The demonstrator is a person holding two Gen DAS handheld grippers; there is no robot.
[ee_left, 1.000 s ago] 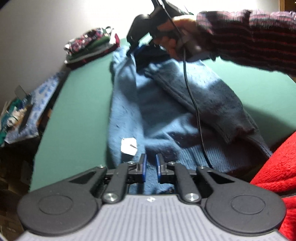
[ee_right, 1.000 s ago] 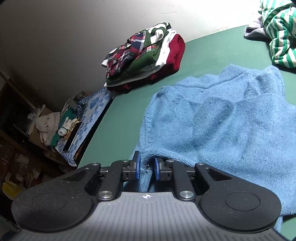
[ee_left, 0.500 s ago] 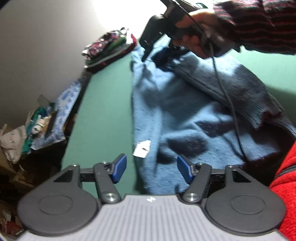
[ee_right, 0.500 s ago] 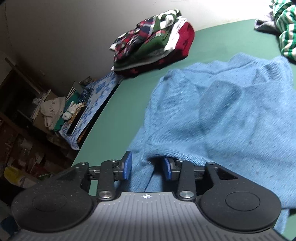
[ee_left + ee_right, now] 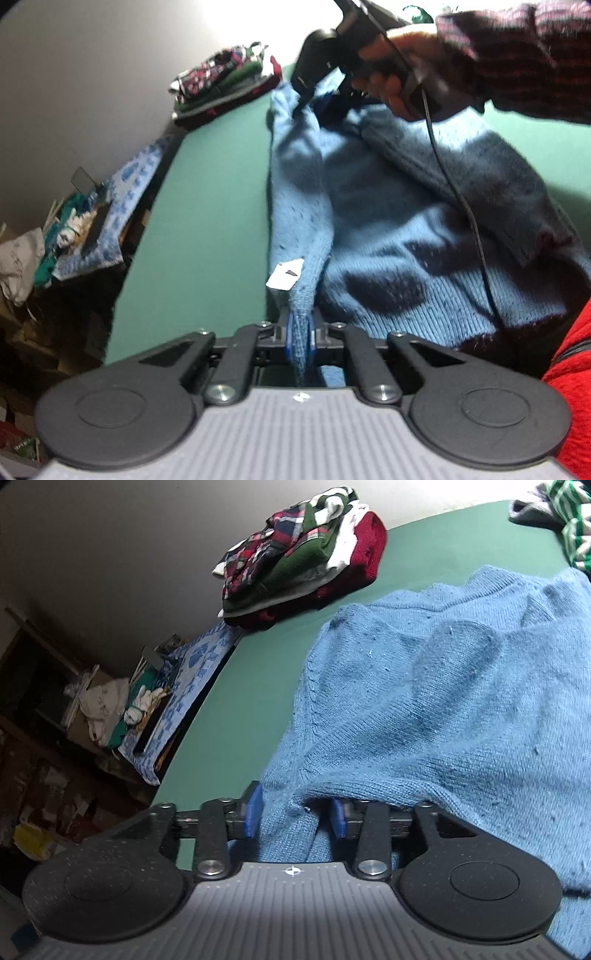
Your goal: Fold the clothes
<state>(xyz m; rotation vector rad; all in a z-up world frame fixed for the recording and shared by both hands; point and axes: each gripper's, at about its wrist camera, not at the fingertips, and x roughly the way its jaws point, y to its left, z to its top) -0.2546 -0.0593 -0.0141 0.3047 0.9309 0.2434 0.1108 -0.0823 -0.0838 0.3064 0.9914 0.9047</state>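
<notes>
We see the light blue knitted sweater (image 5: pixel 388 229) spread over the green tabletop (image 5: pixel 207 206), filling the centre and right of the left wrist view. At the bottom centre of that frame the left gripper (image 5: pixel 300 338) has its blue-padded fingers (image 5: pixel 288 332) pressed together on a raised fold of the sweater's hem, and the pinched knit runs up from them as a narrow ridge. A small white label (image 5: pixel 285 275) sticks out at the sweater's edge just above the pinch.

At the upper right of the same view a hand (image 5: pixel 391 79) in a dark striped sleeve (image 5: pixel 517 62) holds the right gripper (image 5: pixel 317 74) over the far end of the sweater, a black cable (image 5: pixel 458 192) hanging from it across the knit. Red fabric (image 5: pixel 569 387) fills the lower right corner.

In the right wrist view, at the bottom centre, this gripper's fingers (image 5: pixel 253 812) stand spread, with a bunched fold of the sweater lying between them; we cannot tell whether the pads touch it. The rest of the sweater stretches toward the upper right of the frame.

A stack of folded clothes (image 5: pixel 299 554) sits on the tabletop at the upper centre, apart from the sweater. A green and white striped garment (image 5: pixel 569 520) lies at the upper right corner. A blue patterned cloth (image 5: pixel 184 701) with clutter is at the left, beyond the tabletop's edge
</notes>
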